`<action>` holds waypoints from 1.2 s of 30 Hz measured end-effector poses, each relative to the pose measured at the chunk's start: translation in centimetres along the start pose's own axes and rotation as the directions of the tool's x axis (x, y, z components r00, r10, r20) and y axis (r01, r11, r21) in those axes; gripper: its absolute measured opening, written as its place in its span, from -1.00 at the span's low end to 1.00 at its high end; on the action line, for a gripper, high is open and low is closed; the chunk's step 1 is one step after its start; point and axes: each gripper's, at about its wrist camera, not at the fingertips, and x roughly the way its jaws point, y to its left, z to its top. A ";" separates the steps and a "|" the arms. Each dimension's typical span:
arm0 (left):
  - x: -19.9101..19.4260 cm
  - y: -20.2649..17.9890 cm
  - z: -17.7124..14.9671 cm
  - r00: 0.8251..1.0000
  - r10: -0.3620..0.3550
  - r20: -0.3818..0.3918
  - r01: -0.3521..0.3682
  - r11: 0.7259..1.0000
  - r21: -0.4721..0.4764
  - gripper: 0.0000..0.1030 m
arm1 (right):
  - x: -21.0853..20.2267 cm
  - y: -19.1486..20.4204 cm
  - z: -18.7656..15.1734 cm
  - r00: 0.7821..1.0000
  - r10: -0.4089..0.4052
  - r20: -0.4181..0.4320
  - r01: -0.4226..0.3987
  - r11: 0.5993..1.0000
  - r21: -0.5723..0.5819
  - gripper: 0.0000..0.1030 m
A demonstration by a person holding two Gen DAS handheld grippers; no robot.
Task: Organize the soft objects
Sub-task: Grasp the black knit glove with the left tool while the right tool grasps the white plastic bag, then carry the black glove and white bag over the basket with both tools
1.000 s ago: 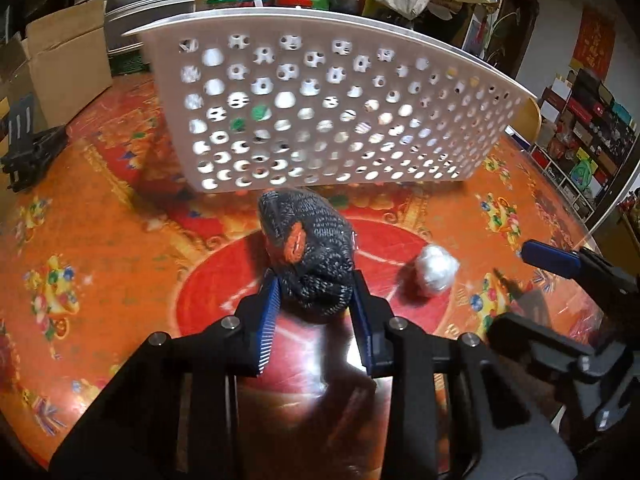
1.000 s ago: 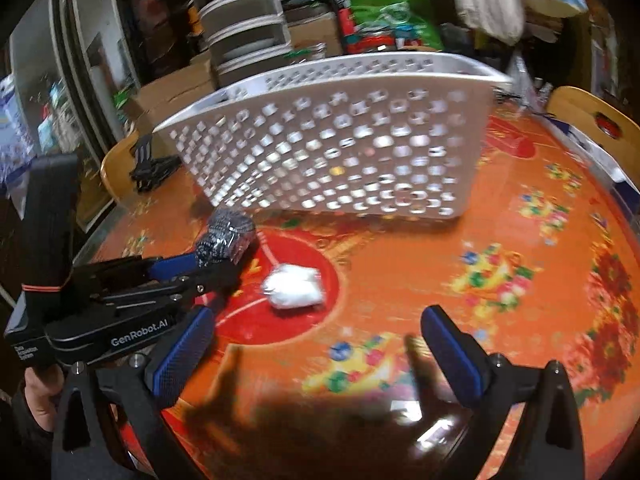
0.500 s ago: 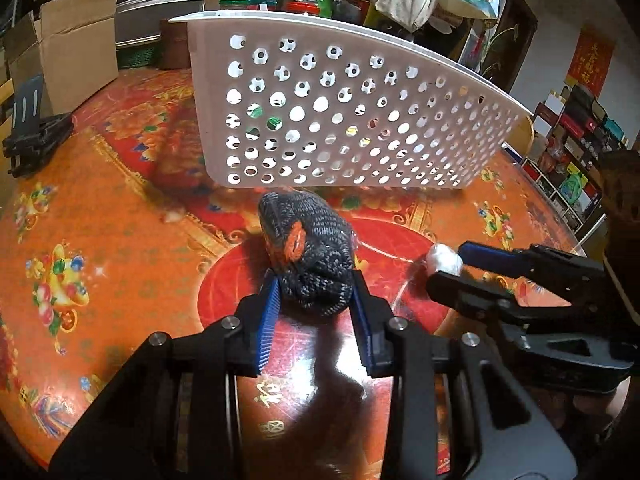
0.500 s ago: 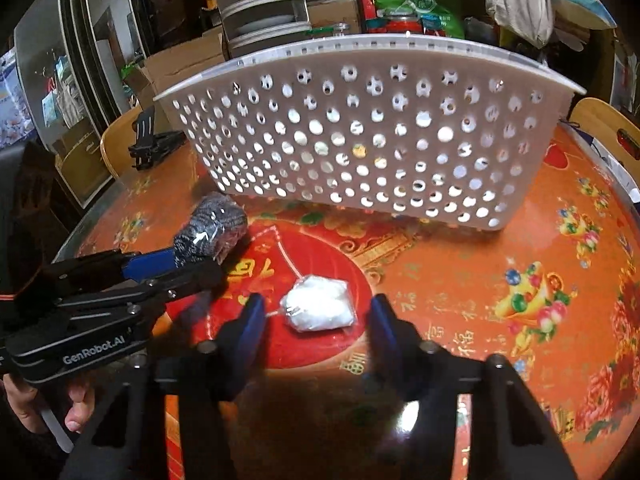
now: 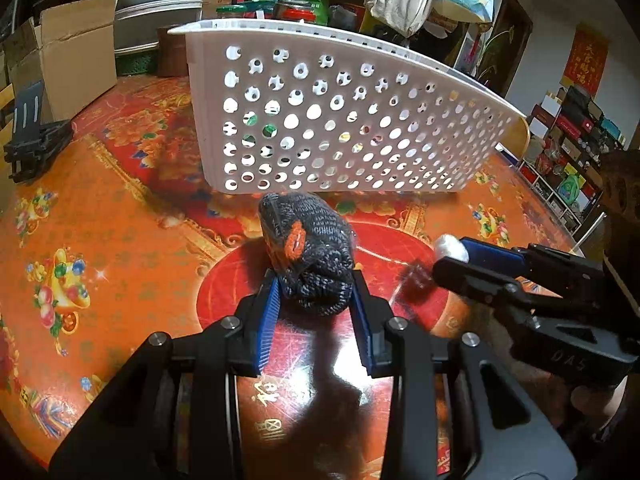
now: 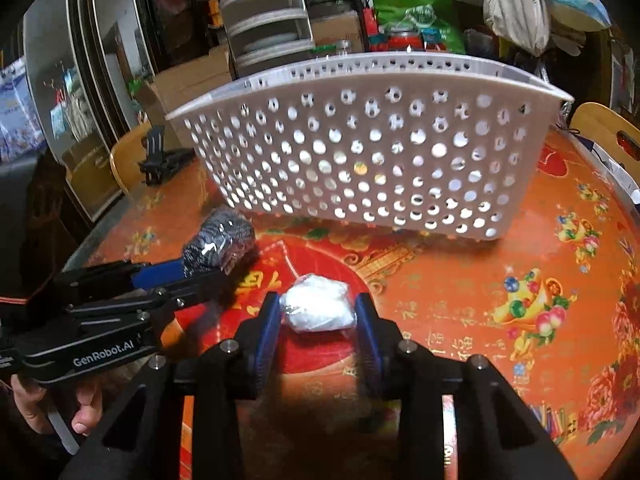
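Observation:
A dark grey knitted bundle (image 5: 308, 248) with an orange patch rests on the table, and my left gripper (image 5: 314, 284) is shut on its near end. In the right wrist view the same bundle (image 6: 220, 240) sticks out past the left gripper (image 6: 180, 274). A white plastic-wrapped soft bundle (image 6: 316, 308) lies on the red centre circle. My right gripper (image 6: 316, 306) is closing its jaws around it, and both blue pads touch its sides. From the left wrist view the right gripper (image 5: 454, 258) shows side-on, the white bundle (image 5: 450, 246) at its tip.
A white perforated basket (image 5: 360, 60) stands just beyond both bundles on the orange patterned table (image 5: 100, 240). A black folded stand (image 5: 32, 140) sits at the far left edge. Cardboard boxes (image 5: 76, 60), drawers and bags crowd behind the table. A wooden chair back (image 6: 600, 124) is at the right.
The right gripper came in over the white bundle and its wide jaws narrowed onto it. The left gripper kept its hold on the dark bundle and stayed put.

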 end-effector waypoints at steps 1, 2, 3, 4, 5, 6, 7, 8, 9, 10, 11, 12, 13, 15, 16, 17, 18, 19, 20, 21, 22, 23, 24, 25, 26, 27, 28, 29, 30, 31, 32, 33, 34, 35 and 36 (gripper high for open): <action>-0.2 0.0 0.0 1.000 -0.002 0.007 0.002 1.000 0.001 -0.40 | -0.3 -0.1 0.0 1.000 0.009 0.020 -0.009 1.000 0.007 -0.28; -0.4 -0.1 -0.1 1.000 -0.005 0.017 0.005 1.000 0.001 -0.40 | -0.7 -0.5 -0.1 0.999 0.016 0.038 -0.017 1.000 0.015 -0.28; -0.6 -0.1 -0.1 1.000 -0.008 0.027 0.008 1.000 0.002 -0.40 | -0.9 -0.7 -0.2 0.998 0.023 0.052 -0.024 0.999 0.023 -0.28; -0.8 -0.1 -0.1 0.999 -0.009 0.035 0.009 1.000 0.002 -0.40 | -1.2 -0.9 -0.2 0.997 0.026 0.067 -0.028 0.999 0.032 -0.28; -1.0 -0.1 -0.1 0.999 -0.010 0.044 0.010 1.000 0.002 -0.40 | -1.4 -0.9 -0.2 0.997 0.024 0.080 -0.027 0.999 0.035 -0.28; -1.1 -0.2 -0.1 0.999 -0.009 0.052 0.008 1.000 0.002 -0.40 | -1.5 -0.9 -0.2 0.996 0.019 0.085 -0.022 0.999 0.032 -0.28; -1.3 -0.2 -0.2 0.998 -0.005 0.060 0.005 1.000 0.004 -0.40 | -1.6 -0.7 -0.2 0.996 0.017 0.089 -0.019 0.999 0.028 -0.28; -1.4 -0.3 -0.2 0.998 -0.004 0.067 0.003 1.000 0.006 -0.40 | -1.6 -0.5 -0.2 0.995 0.015 0.095 -0.017 1.000 0.025 -0.28; -1.6 -0.4 -0.2 0.997 -0.003 0.075 0.002 1.000 0.011 -0.40 | -1.8 -0.6 -0.2 0.995 0.013 0.101 -0.016 1.000 0.024 -0.28; -1.7 -0.4 -0.3 0.997 -0.001 0.079 0.000 1.000 0.014 -0.40 | -2.0 -0.6 -0.3 0.995 0.012 0.104 -0.015 1.000 0.026 -0.28; -2.0 -0.6 -0.3 0.996 0.004 0.086 -0.006 1.000 0.019 -0.40 | -2.1 -0.7 -0.3 0.995 0.013 0.103 -0.016 0.999 0.028 -0.28; -2.1 -0.6 -0.4 0.996 0.007 0.093 -0.009 1.000 0.023 -0.40 | -2.2 -0.8 -0.4 0.995 0.017 0.100 -0.020 0.999 0.030 -0.28; -2.5 -0.8 -0.4 0.994 0.012 0.106 -0.015 0.999 0.028 -0.40 | -2.4 -0.8 -0.5 0.995 0.021 0.100 -0.025 0.999 0.031 -0.28; -3.1 -0.9 -0.6 0.992 0.015 0.126 -0.019 0.999 0.030 -0.40 | -2.9 -1.0 -0.8 0.995 0.015 0.099 -0.018 0.999 0.028 -0.28; -3.4 -1.0 -0.6 0.991 0.016 0.132 -0.020 0.999 0.030 -0.40 | -3.2 -1.2 -0.9 0.995 0.010 0.100 -0.013 1.000 0.029 -0.28; -3.9 -1.1 -0.5 0.990 0.013 0.141 -0.017 0.999 0.028 -0.40 | -3.6 -1.4 -1.0 0.995 0.008 0.103 -0.011 0.999 0.032 -0.28; -4.5 -1.3 -0.5 0.988 0.011 0.151 -0.015 0.999 0.028 -0.40 | -4.1 -1.6 -1.0 0.994 0.004 0.108 -0.007 0.999 0.033 -0.28; -5.2 -1.6 -0.4 0.987 0.012 0.162 -0.018 0.999 0.035 -0.40 | -4.9 -1.8 -0.9 0.993 -0.005 0.118 0.001 1.000 0.031 -0.28; -5.6 -1.9 -0.3 0.986 0.015 0.167 -0.022 0.999 0.040 -0.40 | -5.5 -1.9 -0.8 0.992 -0.011 0.126 0.008 1.000 0.028 -0.28; -6.3 -2.3 -0.1 0.985 0.017 0.174 -0.025 0.999 0.048 -0.40 | -6.5 -2.1 -0.6 0.990 -0.018 0.138 0.014 1.000 0.025 -0.28; -6.8 -2.6 0.0 0.984 0.018 0.178 -0.028 0.998 0.055 -0.40 | -7.2 -2.2 -0.4 0.989 -0.020 0.148 0.017 1.000 0.023 -0.28; -7.4 -2.9 0.2 0.983 0.021 0.181 -0.033 0.998 0.062 -0.40 | -8.0 -2.3 -0.2 0.987 -0.026 0.159 0.023 1.000 0.019 -0.28; -8.0 -3.2 0.6 0.983 0.024 0.181 -0.037 0.997 0.065 -0.40 | -8.5 -2.4 0.1 0.986 -0.034 0.166 0.031 0.999 0.016 -0.28; -8.3 -3.3 0.8 0.983 0.024 0.179 -0.037 0.997 0.065 -0.40 | -9.3 -2.6 0.6 0.983 -0.043 0.176 0.041 0.999 0.014 -0.28; -8.8 -3.4 1.2 0.984 0.021 0.178 -0.032 0.997 0.063 -0.40 | -10.0 -2.8 1.0 0.982 -0.048 0.184 0.046 0.999 0.013 -0.28; -9.2 -3.5 1.6 0.984 0.017 0.180 -0.029 0.998 0.062 -0.40 | -10.6 -3.0 1.6 0.980 -0.052 0.190 0.051 0.999 0.010 -0.28; -9.6 -3.6 1.8 0.983 0.015 0.182 -0.027 0.998 0.062 -0.40 | -11.0 -2.9 2.1 0.979 -0.052 0.195 0.052 0.999 0.006 -0.28; -10.1 -3.7 2.2 0.982 0.011 0.186 -0.023 0.998 0.062 -0.40 | -11.4 -3.0 2.6 0.978 -0.052 0.200 0.053 0.999 0.000 -0.28; -10.6 -3.8 2.6 0.981 0.011 0.194 -0.023 0.998 0.063 -0.40 | -11.9 -3.1 3.1 0.977 -0.054 0.205 0.057 0.998 -0.006 -0.28; -11.1 -3.9 2.9 0.980 0.013 0.201 -0.026 0.998 0.065 -0.40 | -12.3 -3.1 3.5 0.976 -0.058 0.209 0.062 0.998 -0.011 -0.28; -11.6 -4.1 3.3 0.978 0.014 0.208 -0.029 0.997 0.070 -0.40 | -12.6 -3.1 3.9 0.975 -0.064 0.212 0.069 0.997 -0.017 -0.28; -12.0 -4.3 3.7 0.977 0.012 0.211 -0.028 0.997 0.073 -0.40 | -13.0 -3.2 4.4 0.974 -0.067 0.216 0.073 0.997 -0.020 -0.28; -12.3 -4.5 4.1 0.977 0.010 0.214 -0.026 0.997 0.075 -0.40 | -13.3 -3.2 4.9 0.973 -0.066 0.221 0.073 0.997 -0.020 -0.28; -12.8 -4.6 4.6 0.976 0.007 0.216 -0.025 0.997 0.079 -0.40 | -13.6 -3.2 5.5 0.972 -0.066 0.225 0.072 0.997 -0.021 -0.28; -12.9 -4.7 5.1 0.976 0.006 0.216 -0.024 0.996 0.081 -0.40 | -13.7 -3.1 5.8 0.972 -0.067 0.227 0.074 0.997 -0.023 -0.28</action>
